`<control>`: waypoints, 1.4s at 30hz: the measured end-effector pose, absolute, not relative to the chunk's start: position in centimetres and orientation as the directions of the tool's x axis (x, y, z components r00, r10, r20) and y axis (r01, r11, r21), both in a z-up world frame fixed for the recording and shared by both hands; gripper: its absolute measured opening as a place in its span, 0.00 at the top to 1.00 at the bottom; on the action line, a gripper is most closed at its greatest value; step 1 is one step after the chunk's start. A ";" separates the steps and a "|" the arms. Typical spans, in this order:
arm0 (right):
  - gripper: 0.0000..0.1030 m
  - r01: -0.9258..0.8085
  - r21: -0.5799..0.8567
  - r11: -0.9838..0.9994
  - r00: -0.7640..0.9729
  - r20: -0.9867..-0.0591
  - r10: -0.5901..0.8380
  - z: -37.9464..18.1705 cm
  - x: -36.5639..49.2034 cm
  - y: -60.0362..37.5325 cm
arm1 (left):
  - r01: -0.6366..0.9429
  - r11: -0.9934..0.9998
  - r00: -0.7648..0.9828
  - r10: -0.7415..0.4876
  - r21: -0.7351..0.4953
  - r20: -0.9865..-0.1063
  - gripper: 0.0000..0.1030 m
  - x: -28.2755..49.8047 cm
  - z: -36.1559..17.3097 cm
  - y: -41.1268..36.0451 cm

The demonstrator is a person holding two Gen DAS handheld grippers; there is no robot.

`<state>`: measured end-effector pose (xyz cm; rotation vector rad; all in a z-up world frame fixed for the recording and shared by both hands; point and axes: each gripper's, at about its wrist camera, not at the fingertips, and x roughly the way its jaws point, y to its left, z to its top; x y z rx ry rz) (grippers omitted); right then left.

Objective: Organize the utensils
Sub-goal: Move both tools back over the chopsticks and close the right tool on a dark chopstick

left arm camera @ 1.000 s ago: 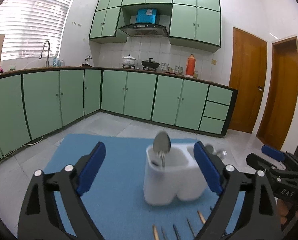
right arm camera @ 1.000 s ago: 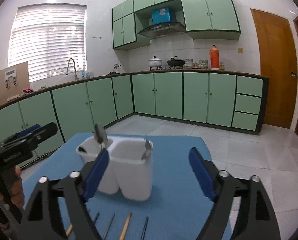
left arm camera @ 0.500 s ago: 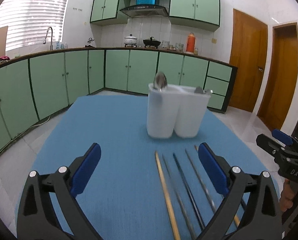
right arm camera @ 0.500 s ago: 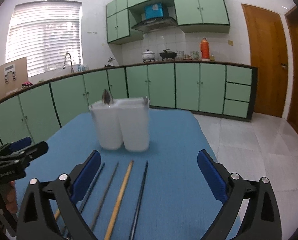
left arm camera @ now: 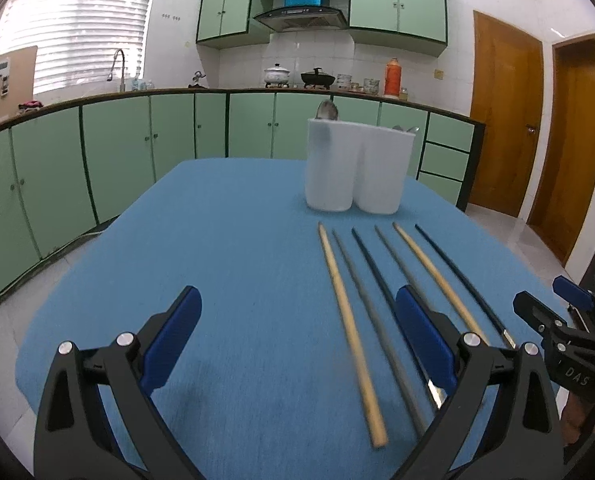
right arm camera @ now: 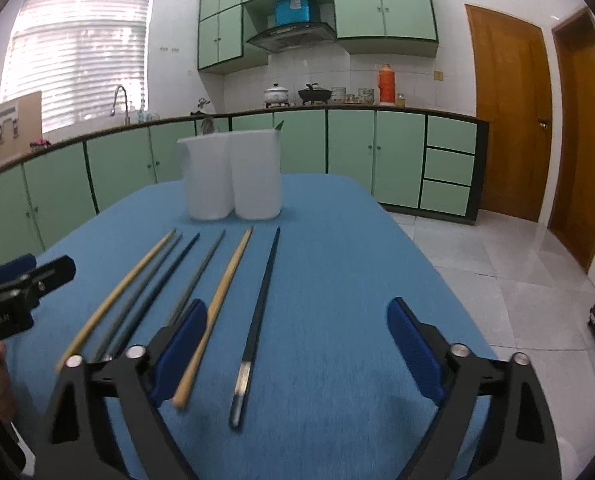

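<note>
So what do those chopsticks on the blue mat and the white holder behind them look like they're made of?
The two pale chopsticks look like bare wood or bamboo: tan and matte. The black chopstick looks like lacquer or plastic, with a silvery, probably metal, end cap. The grey ones could be metal; blur leaves it open. The white holder looks like translucent matte plastic.

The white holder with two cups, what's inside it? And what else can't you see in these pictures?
- White holder: both views look at its side, so its walls hide the inside; only a spoon bowl and another utensil tip poke out.
- Chopsticks: the left gripper covers some near ends in the left view; the right gripper covers others in the right view.
- Counter jars: too small to identify.
</note>
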<state>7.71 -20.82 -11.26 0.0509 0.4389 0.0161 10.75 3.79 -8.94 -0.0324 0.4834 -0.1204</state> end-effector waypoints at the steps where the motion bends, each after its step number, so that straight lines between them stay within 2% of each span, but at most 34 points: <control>1: 0.24 -0.007 0.047 0.999 0.905 -0.425 0.026 -11.6 7.3 -20.6 | 0.108 0.993 0.877 -0.121 -0.055 -0.465 0.08 10.6 -9.0 3.8; 9: 0.47 -0.030 0.037 0.999 0.904 -0.425 0.043 -13.2 5.9 -19.8 | 0.111 0.994 0.884 -0.107 -0.016 -0.455 0.08 8.5 -10.2 3.5; 15: 0.61 -0.041 0.046 0.998 0.897 -0.439 0.057 -14.2 5.1 -19.7 | 0.125 0.992 0.877 -0.124 -0.027 -0.465 0.08 7.5 -11.3 3.1; 22: 0.68 -0.040 0.029 0.999 0.906 -0.421 0.048 -14.7 4.2 -19.4 | 0.133 0.991 0.875 -0.132 -0.030 -0.466 0.10 6.5 -12.2 2.8; 26: 0.68 -0.039 0.027 0.999 0.906 -0.420 0.047 -14.7 4.2 -19.5 | 0.132 0.991 0.870 -0.125 -0.018 -0.477 0.24 6.6 -12.4 2.6; 28: 0.68 -0.039 0.029 0.999 0.906 -0.421 0.047 -14.7 4.1 -19.5 | 0.129 0.991 0.867 -0.125 -0.025 -0.483 0.26 6.8 -12.5 2.7; 35: 0.68 -0.040 0.029 0.999 0.905 -0.422 0.049 -14.8 4.1 -19.6 | 0.168 0.986 0.863 -0.146 0.003 -0.484 0.42 6.4 -12.6 1.5; 37: 0.68 -0.041 0.029 0.999 0.905 -0.422 0.049 -14.8 4.1 -19.6 | 0.181 0.983 0.861 -0.154 0.008 -0.485 0.51 6.2 -12.7 1.1; 42: 0.68 -0.039 0.026 0.999 0.906 -0.421 0.046 -14.8 4.1 -19.6 | 0.204 0.979 0.858 -0.175 0.008 -0.482 0.66 5.9 -12.9 0.2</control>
